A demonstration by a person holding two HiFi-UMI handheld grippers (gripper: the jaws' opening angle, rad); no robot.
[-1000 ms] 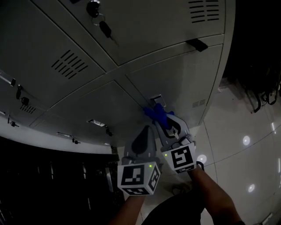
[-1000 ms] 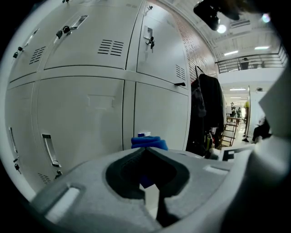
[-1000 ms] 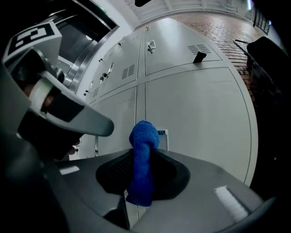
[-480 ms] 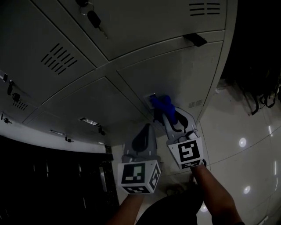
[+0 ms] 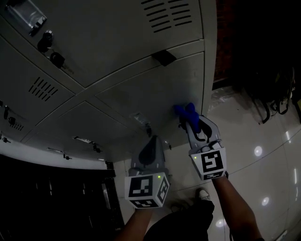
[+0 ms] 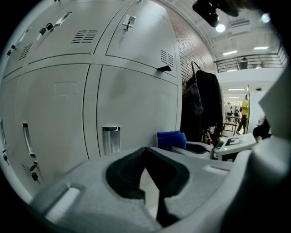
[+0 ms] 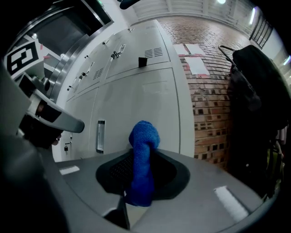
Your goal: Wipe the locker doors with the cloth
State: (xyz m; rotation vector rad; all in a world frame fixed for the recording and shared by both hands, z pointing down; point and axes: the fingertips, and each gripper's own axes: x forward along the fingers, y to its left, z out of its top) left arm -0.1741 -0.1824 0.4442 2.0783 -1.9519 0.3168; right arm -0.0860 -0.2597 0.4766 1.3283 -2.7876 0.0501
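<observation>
My right gripper (image 5: 192,123) is shut on a blue cloth (image 5: 185,112), and the cloth's bunched end presses against the lower right locker door (image 5: 155,94) near its right edge. In the right gripper view the blue cloth (image 7: 142,157) stands up between the jaws in front of that grey door (image 7: 150,113). The left gripper (image 5: 148,151) hangs lower and to the left, shut with nothing in it, off the doors. From the left gripper view the cloth (image 6: 172,139) shows beside the right gripper, past a recessed door handle (image 6: 111,139).
Grey locker doors with vents (image 5: 160,14), keys (image 5: 57,59) and small handles (image 5: 139,117) fill the upper left. The locker bank ends at its right edge (image 5: 210,56); beyond lie glossy floor tiles (image 5: 263,141), a brick wall (image 7: 204,91) and hanging dark coats (image 7: 254,91).
The right gripper has carried the cloth rightward across the lower door, from the recessed handle to near the door's right edge. The left gripper stayed roughly where it was.
</observation>
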